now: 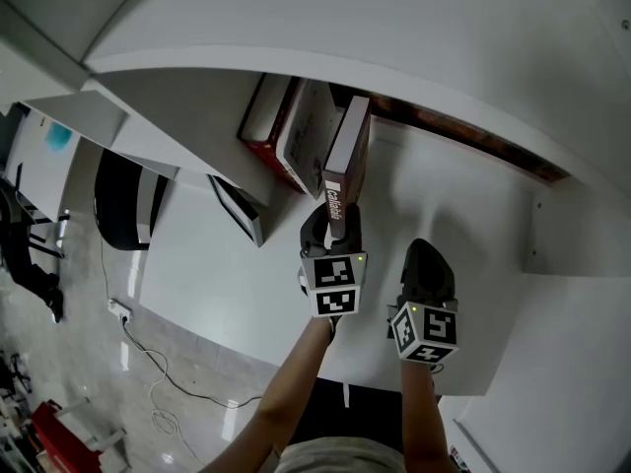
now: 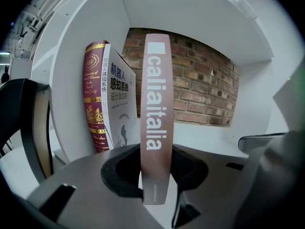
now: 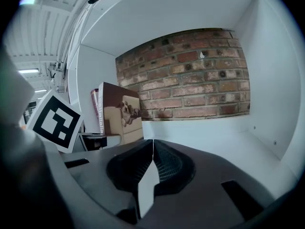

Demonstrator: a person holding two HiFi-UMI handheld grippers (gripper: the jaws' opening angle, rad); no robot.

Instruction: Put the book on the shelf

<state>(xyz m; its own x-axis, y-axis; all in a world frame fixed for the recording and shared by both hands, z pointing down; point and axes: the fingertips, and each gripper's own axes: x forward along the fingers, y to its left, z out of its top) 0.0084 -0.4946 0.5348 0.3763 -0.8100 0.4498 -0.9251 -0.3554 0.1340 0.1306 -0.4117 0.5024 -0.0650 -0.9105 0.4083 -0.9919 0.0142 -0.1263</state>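
A brown book (image 1: 347, 151) with white lettering on its spine (image 2: 155, 113) stands upright inside the white shelf compartment (image 1: 463, 205), which has a brick back wall (image 2: 200, 85). My left gripper (image 1: 333, 215) is shut on the lower part of that spine, with a jaw on each side of it (image 2: 155, 168). Just left of it, a red book (image 2: 94, 99) and a white book (image 2: 119, 104) lean against the compartment's left wall. My right gripper (image 1: 426, 264) hovers to the right of the left one, shut with nothing in it (image 3: 152, 149). The right gripper view shows the brown book's cover (image 3: 121, 113), with a dog on a sofa.
The shelf's white floor (image 3: 214, 132) runs right to a side wall (image 3: 271, 94). Outside the shelf on the left are a black chair back (image 1: 126, 200) and a dark flat panel (image 1: 237, 210). A power strip with a cable (image 1: 120, 310) lies on the floor below.
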